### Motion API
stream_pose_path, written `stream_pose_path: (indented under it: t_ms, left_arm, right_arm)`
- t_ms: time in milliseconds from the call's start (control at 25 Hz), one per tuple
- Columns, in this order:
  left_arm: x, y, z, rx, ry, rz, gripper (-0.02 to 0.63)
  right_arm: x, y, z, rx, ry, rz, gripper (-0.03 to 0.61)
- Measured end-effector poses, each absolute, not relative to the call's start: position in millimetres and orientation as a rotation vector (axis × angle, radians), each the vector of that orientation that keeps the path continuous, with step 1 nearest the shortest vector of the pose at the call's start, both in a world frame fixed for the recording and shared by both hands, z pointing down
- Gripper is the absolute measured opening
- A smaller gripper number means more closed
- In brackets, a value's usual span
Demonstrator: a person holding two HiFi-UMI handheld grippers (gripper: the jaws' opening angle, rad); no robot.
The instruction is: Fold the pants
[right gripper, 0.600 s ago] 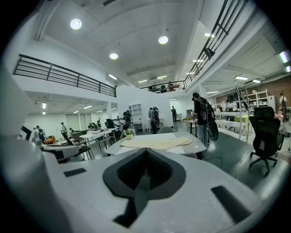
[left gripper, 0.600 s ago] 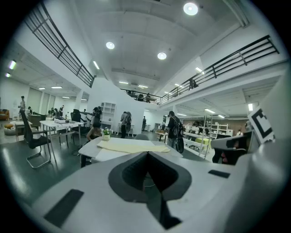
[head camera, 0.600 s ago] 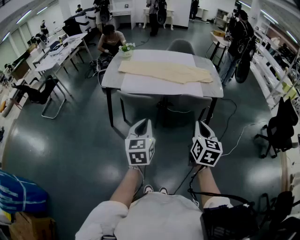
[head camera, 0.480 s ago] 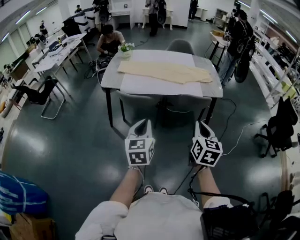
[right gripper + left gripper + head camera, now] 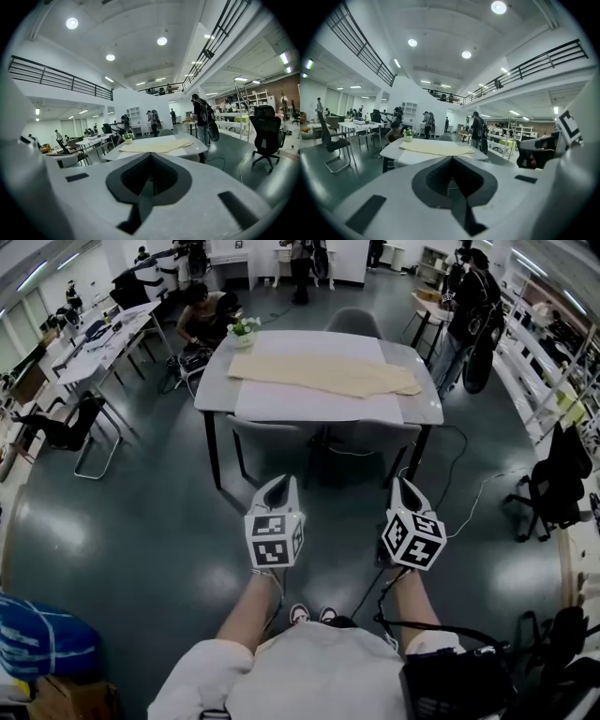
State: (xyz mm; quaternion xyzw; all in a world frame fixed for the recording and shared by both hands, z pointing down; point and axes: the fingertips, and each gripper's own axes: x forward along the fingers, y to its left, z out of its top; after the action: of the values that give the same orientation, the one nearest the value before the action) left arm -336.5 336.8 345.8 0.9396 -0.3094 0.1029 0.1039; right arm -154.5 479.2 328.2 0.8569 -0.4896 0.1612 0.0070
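Left gripper (image 5: 284,482) and right gripper (image 5: 405,484) both closed on nothing, well short of the table (image 5: 424,409). Pants (image 5: 323,374) lie flat across its top (toward the far edge). Best to approach its near edge squarely, then open.

Pants (image 5: 323,374), 12 o'clock: plain pale cream. Table (image 5: 424,395): light grey. Floor (image 5: 141,521): dark glossy grey-green. Left gripper (image 5: 283,486), right gripper (image 5: 405,487): white, black-square markers.

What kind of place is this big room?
Probably an open lab or workshop hall: long work desks down one side, storage shelves along the other, and a railed balcony overhead.
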Motion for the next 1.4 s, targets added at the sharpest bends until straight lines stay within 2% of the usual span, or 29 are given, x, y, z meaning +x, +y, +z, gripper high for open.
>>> stream_pose_path:
  t_ms: [320,640,1400]
  left_arm:
    - [-330,332,365,2.775,-0.879,0.367,0.003]
    - [-294,295,375,2.758,-0.898,0.370,0.005]
    - [-128,164,346,2.799,-1.012,0.326,0.003]
  right_arm:
    - [-148,482,352,2.683,-1.478,0.585,-0.008]
    - [-109,443,360,2.684,-1.481,0.585,-0.008]
    - [75,299,344,2.681,-1.606,0.562,-0.008]
